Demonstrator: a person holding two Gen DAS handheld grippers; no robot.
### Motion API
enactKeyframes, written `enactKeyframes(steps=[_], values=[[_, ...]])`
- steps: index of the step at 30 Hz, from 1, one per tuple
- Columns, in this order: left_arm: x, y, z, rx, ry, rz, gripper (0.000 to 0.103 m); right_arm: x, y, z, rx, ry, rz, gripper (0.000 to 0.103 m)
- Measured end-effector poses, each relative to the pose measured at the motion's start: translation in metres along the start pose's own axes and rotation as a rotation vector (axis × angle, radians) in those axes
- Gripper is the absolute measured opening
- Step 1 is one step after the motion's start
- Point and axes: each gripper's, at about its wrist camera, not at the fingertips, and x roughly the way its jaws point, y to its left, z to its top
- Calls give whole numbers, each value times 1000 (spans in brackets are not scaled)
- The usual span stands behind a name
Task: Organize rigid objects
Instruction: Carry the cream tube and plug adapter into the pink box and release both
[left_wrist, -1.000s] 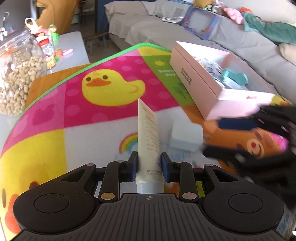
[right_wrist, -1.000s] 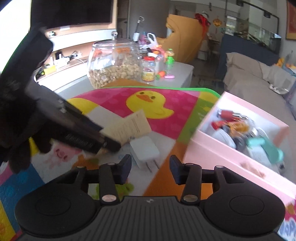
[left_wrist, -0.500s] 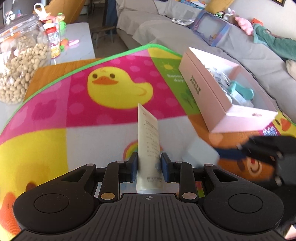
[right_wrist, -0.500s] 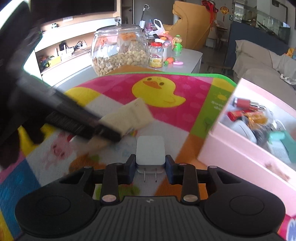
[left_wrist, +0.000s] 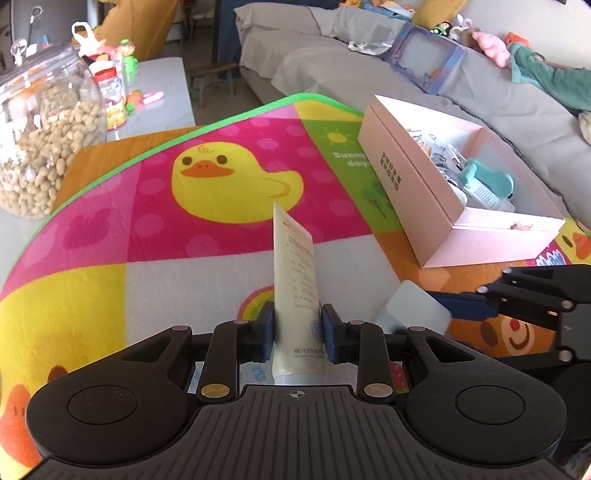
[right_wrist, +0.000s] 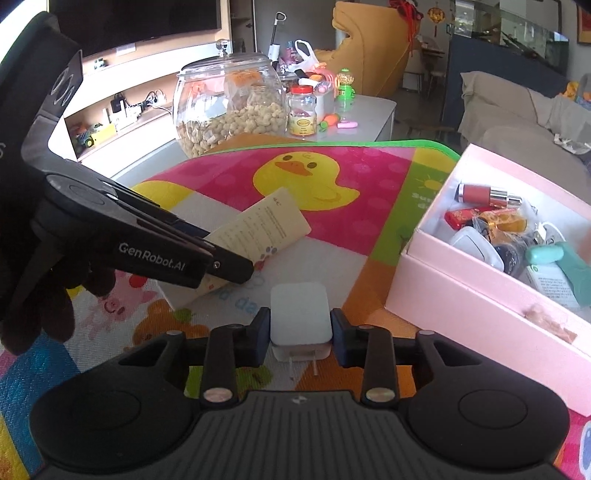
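I'm working in a family living room. A grey sofa (left_wrist: 369, 70) runs along the far side, strewn with soft toys (left_wrist: 487, 44), a turquoise garment (left_wrist: 546, 74) and a windowed gift box (left_wrist: 424, 62). My work surface is a children's play mat (left_wrist: 147, 229) printed with a yellow duck (right_wrist: 306, 181), laid over a wooden table top. Beside it, a pale side table (right_wrist: 369, 110) carries a big glass jar of peanuts (right_wrist: 229, 103), a red-lidded jar (right_wrist: 302, 110) and small plastic toys (right_wrist: 345, 86). Behind that I see a dark television (right_wrist: 147, 18) above a low shelf with a toy truck (right_wrist: 86, 136), and a mustard-yellow armchair (right_wrist: 369, 55).
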Motion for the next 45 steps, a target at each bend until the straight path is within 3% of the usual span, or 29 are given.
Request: enactKeyframes(steps=[5, 9, 12, 15, 20, 25, 28, 31, 35, 37, 40, 45], values=[[-10, -13, -13, 57, -35, 1, 30, -27, -2, -11, 7, -28, -22, 32], [-40, -31, -30, 111, -47, -97, 28, -65, -13, -28, 63, -58, -51, 32], [-71, -45, -24, 110, -112, -158, 28, -105, -24, -34, 93, -118, -106, 32], [-103, -62, 2, 131, -243, -213, 28, -148, -38, -27, 122, -230, -170, 32], [-116, -102, 63, 191, -357, -268, 27, -188, -62, -5, 161, -382, -302, 32], [-84, -132, 120, 165, -317, -359, 27, -190, -94, 13, 239, -445, -331, 32], [-54, -143, 138, 160, -245, -399, 28, -178, -113, 21, 275, -448, -341, 32], [-25, -152, 147, 179, -176, -371, 27, -161, -133, 20, 331, -408, -342, 35], [-1, -159, 150, 219, -160, -293, 28, -140, -151, 8, 389, -360, -345, 39], [8, -155, 151, 202, -155, -298, 28, -133, -157, 0, 412, -339, -341, 39], [10, -141, 147, 161, -183, -285, 28, -127, -161, -8, 436, -313, -355, 39], [-12, -116, 123, 173, -268, -181, 28, -124, -156, -17, 434, -289, -369, 43]])
